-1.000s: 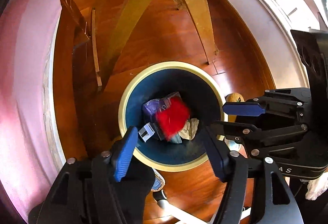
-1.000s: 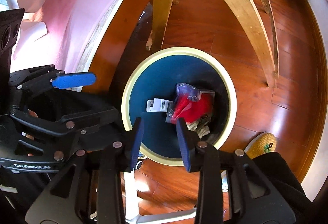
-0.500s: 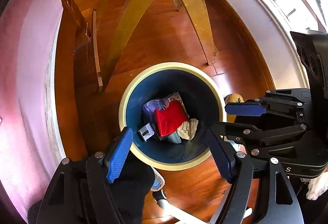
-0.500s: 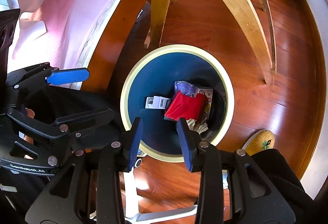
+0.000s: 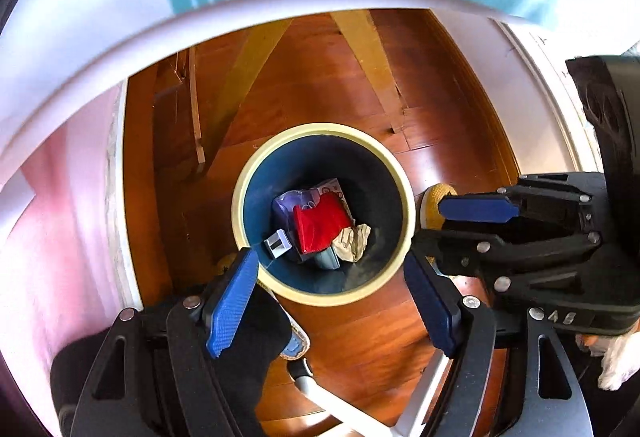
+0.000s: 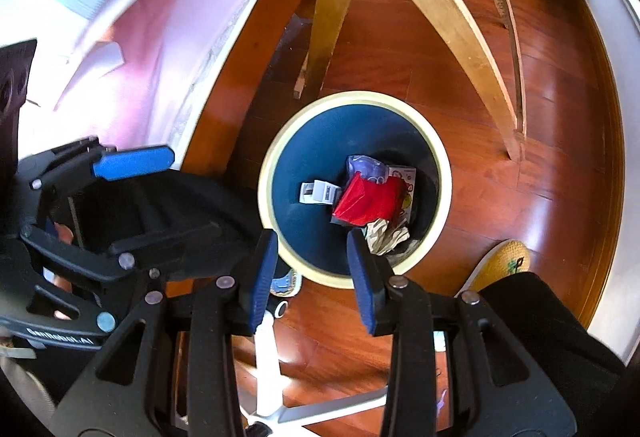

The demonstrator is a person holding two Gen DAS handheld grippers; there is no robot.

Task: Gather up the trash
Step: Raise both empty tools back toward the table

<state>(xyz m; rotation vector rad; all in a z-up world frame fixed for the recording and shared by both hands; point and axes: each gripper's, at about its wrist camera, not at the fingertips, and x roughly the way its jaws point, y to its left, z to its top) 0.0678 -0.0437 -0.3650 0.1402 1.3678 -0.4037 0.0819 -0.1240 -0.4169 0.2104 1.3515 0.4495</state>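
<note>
Since the red wrapper [image 5: 320,223] already lies in the bin [image 5: 404,213] atop the other scraps, the left gripper [image 5: 332,301] hangs above with jaws wide and empty, the right gripper [image 6: 314,275] part-open, holding nothing.

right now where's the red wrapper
In both wrist views the red wrapper lies at the bottom of the blue bin, on the other trash, beside the crumpled paper.

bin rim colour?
Pale yellow rim on a dark blue bin; clearest in the right wrist view.
</note>
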